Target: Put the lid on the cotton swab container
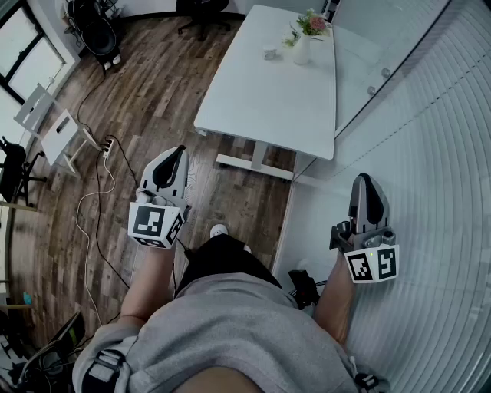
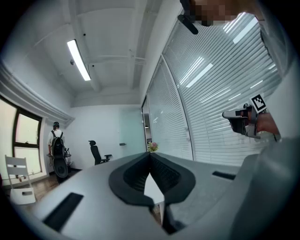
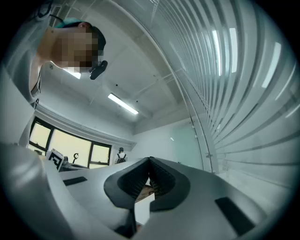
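A person stands on a wooden floor (image 1: 153, 84) beside a wall of slatted blinds (image 1: 437, 192), holding 2 grippers out in front. The left gripper (image 2: 150, 158) has its jaws closed tip to tip with nothing between them; the right gripper (image 3: 149, 163) is the same, jaws together and empty. Each carries 1 marker cube, the left cube (image 1: 156, 222) and the right cube (image 1: 372, 263), and their black-and-white squares are the only print that shows. Ahead stands 1 white table (image 1: 253, 100) bearing 1 white vase (image 1: 301, 51) of pink flowers (image 1: 313, 23). Just beside the vase lies 1 small pale item (image 1: 270, 53), well apart from both grippers and too small to tell whether it is the cotton swab container or its lid. At the far end of the room are 1 person wearing a backpack (image 2: 56, 140) and 1 black office chair (image 2: 96, 152).
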A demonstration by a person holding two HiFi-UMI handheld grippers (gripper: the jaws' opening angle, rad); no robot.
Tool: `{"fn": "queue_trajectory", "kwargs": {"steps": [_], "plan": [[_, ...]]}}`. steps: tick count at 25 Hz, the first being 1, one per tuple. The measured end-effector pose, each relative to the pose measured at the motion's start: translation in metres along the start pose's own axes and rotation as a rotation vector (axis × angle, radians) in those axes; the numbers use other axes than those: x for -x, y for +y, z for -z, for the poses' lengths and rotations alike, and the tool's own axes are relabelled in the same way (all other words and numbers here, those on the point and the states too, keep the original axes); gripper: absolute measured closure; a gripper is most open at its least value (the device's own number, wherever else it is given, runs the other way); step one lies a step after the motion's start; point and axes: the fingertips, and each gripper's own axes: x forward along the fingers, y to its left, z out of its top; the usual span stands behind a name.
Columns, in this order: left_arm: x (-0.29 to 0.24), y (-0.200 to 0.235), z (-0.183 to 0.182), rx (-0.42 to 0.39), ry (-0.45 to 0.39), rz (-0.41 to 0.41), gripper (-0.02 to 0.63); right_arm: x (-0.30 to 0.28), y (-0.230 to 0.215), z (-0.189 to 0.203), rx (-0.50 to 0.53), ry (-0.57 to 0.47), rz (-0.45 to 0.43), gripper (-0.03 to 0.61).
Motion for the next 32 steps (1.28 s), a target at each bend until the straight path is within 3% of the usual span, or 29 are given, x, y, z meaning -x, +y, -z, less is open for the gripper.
{"fn": "queue_trajectory", "kwargs": {"steps": [20,32], "plan": [[0.001,0.018,0.008,0.017,0.027,-0.054,0.606,-0.014,-0.007,0.01,-0.055,0.022,-0.022,0.552],[-0.031,0.021,0.019,0.026,0.043,-0.027,0.606,-0.032,-0.024,0.015,-0.032,0.001,0.017,0.552]]}}
